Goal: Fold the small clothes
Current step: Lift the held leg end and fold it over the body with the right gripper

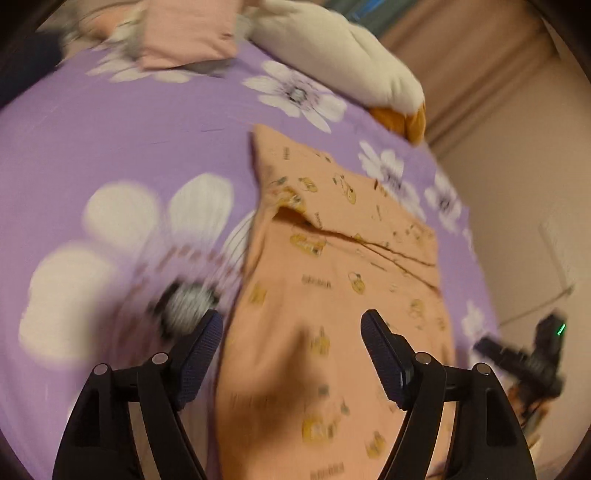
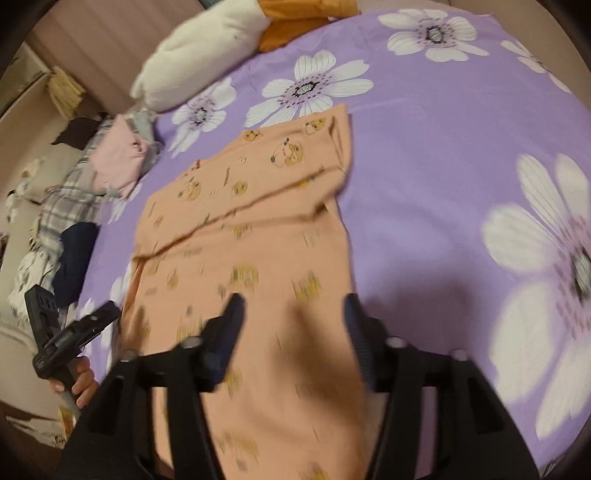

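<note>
A peach garment [image 1: 332, 258] printed with small yellow cartoon figures lies flat on the purple flowered bedsheet [image 1: 129, 147], its far part folded over itself. My left gripper [image 1: 291, 321] hovers open over the garment's near left part, with nothing between its fingers. The right wrist view shows the same garment [image 2: 240, 221] with a folded flap across its far half. My right gripper [image 2: 294, 301] is open just above the garment's near right side, and its jaws are empty. Each gripper shows at the edge of the other's view: right gripper [image 1: 528, 354], left gripper [image 2: 62, 339], held by a hand [image 2: 83, 384].
A white plush cushion [image 2: 195, 62] with an orange piece [image 2: 291, 26] lies at the far end of the bed. A pink folded cloth [image 2: 118, 155], a plaid cloth [image 2: 66, 199] and a dark blue cloth [image 2: 74, 254] sit along the bed's left edge. The purple sheet [image 2: 424, 184] lies bare to the right.
</note>
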Tool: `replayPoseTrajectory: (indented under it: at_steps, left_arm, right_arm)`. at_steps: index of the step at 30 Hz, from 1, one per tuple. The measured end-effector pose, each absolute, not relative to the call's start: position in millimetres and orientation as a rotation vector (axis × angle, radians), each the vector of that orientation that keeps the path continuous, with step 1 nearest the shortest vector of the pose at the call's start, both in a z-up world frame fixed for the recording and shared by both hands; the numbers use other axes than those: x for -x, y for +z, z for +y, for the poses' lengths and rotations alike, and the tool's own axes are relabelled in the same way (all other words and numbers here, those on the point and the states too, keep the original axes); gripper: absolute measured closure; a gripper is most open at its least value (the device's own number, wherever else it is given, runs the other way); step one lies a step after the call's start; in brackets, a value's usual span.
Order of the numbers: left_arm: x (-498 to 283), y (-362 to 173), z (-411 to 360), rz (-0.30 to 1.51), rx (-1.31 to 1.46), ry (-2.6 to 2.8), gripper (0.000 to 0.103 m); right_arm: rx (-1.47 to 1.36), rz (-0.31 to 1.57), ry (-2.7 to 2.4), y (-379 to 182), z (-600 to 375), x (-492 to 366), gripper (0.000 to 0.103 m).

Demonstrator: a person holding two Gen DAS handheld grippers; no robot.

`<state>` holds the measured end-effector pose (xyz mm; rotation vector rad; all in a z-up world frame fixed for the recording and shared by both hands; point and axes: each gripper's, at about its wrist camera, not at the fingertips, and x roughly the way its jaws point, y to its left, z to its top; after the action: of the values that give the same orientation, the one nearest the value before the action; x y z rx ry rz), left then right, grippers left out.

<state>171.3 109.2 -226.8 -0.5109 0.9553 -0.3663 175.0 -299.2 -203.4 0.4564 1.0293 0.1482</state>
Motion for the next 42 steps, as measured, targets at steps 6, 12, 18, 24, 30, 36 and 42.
replayPoseTrajectory:
  at_steps: [6, 12, 18, 24, 30, 36, 42]
  left_arm:
    - [-135, -245, 133, 1.066, 0.681, -0.405, 0.027]
    - [-86, -259, 138, 1.145, 0.713, -0.447, 0.027]
    - [-60, -284, 142, 1.2, 0.998, -0.592, 0.027]
    - [-57, -278, 112, 1.168, 1.009, -0.575, 0.027]
    - [-74, -273, 68, 1.188, 0.943, -0.597, 0.027]
    - [-64, -265, 56, 1.159, 0.847, -0.527, 0.027]
    - [-61, -273, 76, 1.116, 0.939, -0.45, 0.041]
  right_arm:
    - [-0.644, 1.099, 0.199, -235, -322, -112, 0.036]
    - [-0.769, 1.127, 0.224, -261, -325, -72, 0.036]
    - [-0.906, 1.137, 0.34, -279, -308, -52, 0.036]
    - [-1.096, 1.119, 0.377, -291, -285, -43, 0.036]
    - [-1.124, 1.11, 0.407, -291, -263, -34, 0.036]
    - [-1.212, 1.065, 0.399, -288, -254, -40, 0.037]
    - [-1.268, 1.061, 0.39, -297, -242, -47, 0.04]
